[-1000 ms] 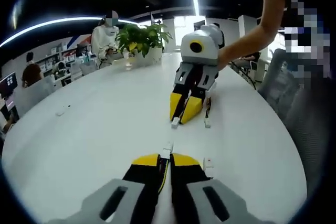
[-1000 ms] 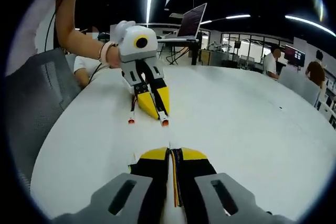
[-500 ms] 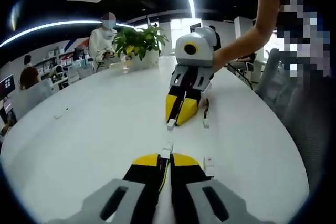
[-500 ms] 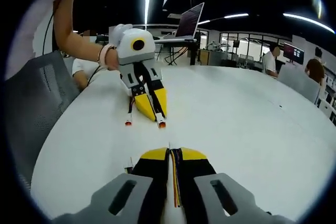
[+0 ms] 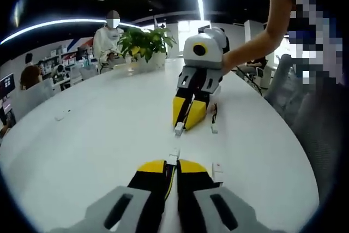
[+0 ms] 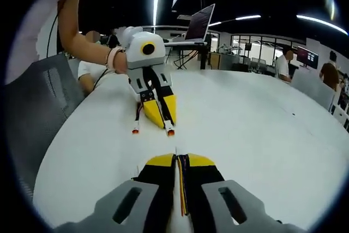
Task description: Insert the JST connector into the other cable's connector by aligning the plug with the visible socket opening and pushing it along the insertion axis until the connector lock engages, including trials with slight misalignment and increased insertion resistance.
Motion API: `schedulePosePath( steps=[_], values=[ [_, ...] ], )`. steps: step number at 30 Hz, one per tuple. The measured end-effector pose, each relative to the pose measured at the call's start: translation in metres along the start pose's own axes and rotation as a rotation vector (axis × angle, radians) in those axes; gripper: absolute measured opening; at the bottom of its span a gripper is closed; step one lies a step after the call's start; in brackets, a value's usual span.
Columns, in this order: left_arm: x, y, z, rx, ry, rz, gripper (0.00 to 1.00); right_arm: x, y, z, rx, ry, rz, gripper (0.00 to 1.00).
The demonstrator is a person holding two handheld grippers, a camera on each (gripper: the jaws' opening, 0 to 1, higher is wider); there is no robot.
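Observation:
In the left gripper view my left gripper [image 5: 172,163] is shut on a thin cable, its white JST connector [image 5: 173,158] poking out past the yellow tips. Facing it across a short gap, the right gripper [image 5: 185,119] is shut on the other cable, whose white connector [image 5: 179,129] points back at mine. The two connectors are apart and roughly in line. In the right gripper view my right gripper [image 6: 180,158] pinches orange and yellow wires [image 6: 180,189], and the left gripper [image 6: 162,117] holds a red-tipped connector [image 6: 170,131] low over the white table [image 6: 262,135].
Loose cable ends lie on the table [image 5: 98,135] beside each gripper [image 5: 214,128] [image 5: 217,172] [image 6: 134,130]. A potted plant [image 5: 146,42] and a standing person are at the far edge. A laptop [image 6: 199,20] sits at the back and a grey chair [image 6: 38,107] at the table's side.
Both grippers have swayed only slightly. The facing connectors keep about the same gap, and both stay shut on their cables.

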State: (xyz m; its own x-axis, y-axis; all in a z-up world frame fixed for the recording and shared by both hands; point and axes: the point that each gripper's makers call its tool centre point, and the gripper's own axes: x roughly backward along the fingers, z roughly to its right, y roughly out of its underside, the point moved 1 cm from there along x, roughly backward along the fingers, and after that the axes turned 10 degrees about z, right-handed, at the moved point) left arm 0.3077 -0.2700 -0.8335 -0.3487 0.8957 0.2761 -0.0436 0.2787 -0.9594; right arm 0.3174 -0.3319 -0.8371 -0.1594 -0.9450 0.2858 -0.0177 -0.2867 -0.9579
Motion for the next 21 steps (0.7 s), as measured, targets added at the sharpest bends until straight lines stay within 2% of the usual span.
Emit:
schedulePosePath(
  steps=[7,11,15,21],
  values=[
    [-0.001,0.0,-0.002,0.014,-0.01,0.001,0.01,-0.002,-0.003,-0.002,-0.008,-0.013,0.002,0.04],
    [-0.002,-0.005,0.0,0.008,-0.006,0.014,0.01,-0.002,-0.006,-0.002,-0.033,-0.016,0.012,0.04],
    [-0.003,-0.012,0.001,0.004,0.002,0.028,0.01,-0.003,-0.009,-0.003,-0.012,-0.023,0.018,0.04],
    [-0.006,-0.015,0.006,-0.049,0.028,0.0,0.01,-0.007,-0.014,-0.006,0.013,-0.045,0.02,0.04]
  ],
)
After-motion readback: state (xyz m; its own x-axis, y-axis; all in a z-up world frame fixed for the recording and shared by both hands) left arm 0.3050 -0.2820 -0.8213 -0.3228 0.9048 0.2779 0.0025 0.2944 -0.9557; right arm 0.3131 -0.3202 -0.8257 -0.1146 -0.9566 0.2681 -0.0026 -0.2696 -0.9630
